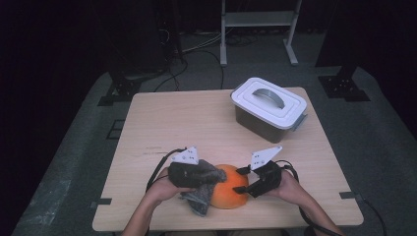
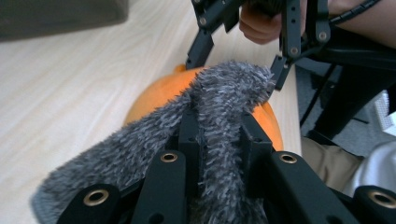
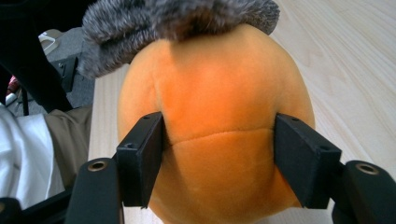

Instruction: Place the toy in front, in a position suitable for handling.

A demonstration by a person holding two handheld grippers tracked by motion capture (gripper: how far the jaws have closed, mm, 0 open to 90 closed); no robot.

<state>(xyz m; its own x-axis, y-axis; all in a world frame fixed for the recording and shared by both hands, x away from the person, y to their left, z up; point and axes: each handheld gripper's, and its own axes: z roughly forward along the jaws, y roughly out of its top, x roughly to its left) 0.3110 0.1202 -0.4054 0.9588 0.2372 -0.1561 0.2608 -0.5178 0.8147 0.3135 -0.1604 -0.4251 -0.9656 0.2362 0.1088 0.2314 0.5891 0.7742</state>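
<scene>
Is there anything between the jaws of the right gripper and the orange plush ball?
Nothing visible does. In the right gripper view the right gripper has both jaws pressed directly against the sides of the orange plush ball. The grey furry cloth, clamped by the left gripper, lies over the ball's far top, clear of those jaws.

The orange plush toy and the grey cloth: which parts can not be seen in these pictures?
- Orange plush toy: its left side, high view, covered by the grey furry cloth.
- Toy's underside, right gripper view, cut off by the bottom edge.
- Cloth's lower part, left gripper view, behind the left claw.
</scene>
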